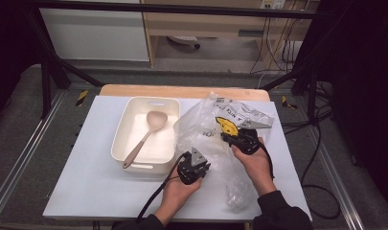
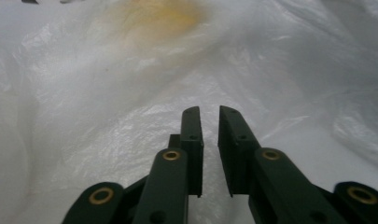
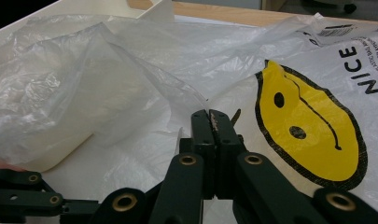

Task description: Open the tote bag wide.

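High view, near edge: two dark-sleeved forearms enter from the bottom. Left hand (image 1: 175,191) carries the left tool (image 1: 193,168), grey plate on top, black cable trailing back toward the person. In the left gripper view its jaws stand a narrow gap apart with nothing visibly between them, tips pressed close to the film of the plastic bag (image 2: 130,70).

Right hand (image 1: 253,163) carries the right tool (image 1: 240,138), set a little farther in. In the right gripper view its jaws are closed tight together, with a thin fold of bag film (image 3: 130,93) pinched at the tips.

Centre-right of the white surface (image 1: 86,182): one clear, crumpled plastic bag (image 1: 206,129), printed with a yellow smiley face (image 3: 308,135) and black lettering reading "NICE". Bag lies under and around both tools, its left edge touching the tub.

Left of bag: one cream rectangular tub (image 1: 124,129), open top, handle slot in the far wall. Inside: one tan spoon (image 1: 146,136), bowl toward the far end, handle resting over the near rim.

Beyond the surface: wooden edge (image 1: 182,91), grey floor, cables, white cabinet.
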`<action>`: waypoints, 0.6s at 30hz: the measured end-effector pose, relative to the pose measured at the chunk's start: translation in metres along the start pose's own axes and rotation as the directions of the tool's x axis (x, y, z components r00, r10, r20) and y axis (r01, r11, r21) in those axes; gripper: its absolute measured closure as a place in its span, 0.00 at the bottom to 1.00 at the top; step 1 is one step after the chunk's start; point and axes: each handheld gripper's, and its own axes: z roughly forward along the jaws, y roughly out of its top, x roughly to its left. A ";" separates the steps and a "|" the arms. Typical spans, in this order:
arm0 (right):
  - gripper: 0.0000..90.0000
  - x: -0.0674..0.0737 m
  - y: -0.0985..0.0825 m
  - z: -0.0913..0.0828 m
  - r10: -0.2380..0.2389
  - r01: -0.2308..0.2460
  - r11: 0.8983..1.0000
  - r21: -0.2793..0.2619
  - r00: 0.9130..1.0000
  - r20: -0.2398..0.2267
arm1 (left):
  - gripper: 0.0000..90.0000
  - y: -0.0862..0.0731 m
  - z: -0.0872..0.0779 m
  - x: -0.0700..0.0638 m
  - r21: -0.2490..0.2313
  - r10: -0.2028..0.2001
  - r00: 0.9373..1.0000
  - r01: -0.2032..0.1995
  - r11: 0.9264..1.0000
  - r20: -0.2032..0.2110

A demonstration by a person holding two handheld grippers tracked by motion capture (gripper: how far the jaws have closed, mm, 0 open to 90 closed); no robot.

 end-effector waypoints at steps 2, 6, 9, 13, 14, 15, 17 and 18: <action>1.00 0.001 0.001 -0.002 0.003 -0.003 1.000 -0.002 1.000 0.001 | 0.93 0.000 0.003 0.002 0.011 0.000 1.000 0.000 1.000 -0.004; 1.00 0.002 0.003 -0.005 0.005 -0.005 1.000 -0.010 1.000 0.004 | 0.96 0.000 0.008 0.006 0.046 -0.006 1.000 0.007 0.999 -0.004; 1.00 0.004 0.005 -0.008 0.004 -0.004 1.000 -0.012 1.000 0.005 | 0.97 0.001 0.010 0.007 0.055 0.005 1.000 -0.005 0.998 -0.008; 1.00 0.006 0.007 -0.014 0.015 -0.015 1.000 -0.017 1.000 0.011 | 0.99 0.003 0.012 0.010 0.059 0.019 1.000 -0.018 0.998 -0.004; 1.00 0.007 0.008 -0.016 0.018 -0.017 1.000 -0.018 1.000 0.011 | 0.99 0.003 0.013 0.010 0.059 0.023 1.000 -0.023 0.998 -0.004; 1.00 0.007 0.008 -0.018 0.016 -0.016 1.000 -0.022 1.000 0.014 | 0.99 0.004 0.014 0.011 0.059 0.023 1.000 -0.022 0.998 -0.004; 1.00 0.008 0.009 -0.022 0.021 -0.020 0.999 -0.026 1.000 0.017 | 1.00 0.004 0.014 0.011 0.059 0.023 1.000 -0.023 0.998 -0.006; 1.00 0.008 0.009 -0.024 0.025 -0.024 0.999 -0.030 0.999 0.020 | 1.00 0.004 0.015 0.011 0.058 0.019 1.000 -0.019 0.998 -0.004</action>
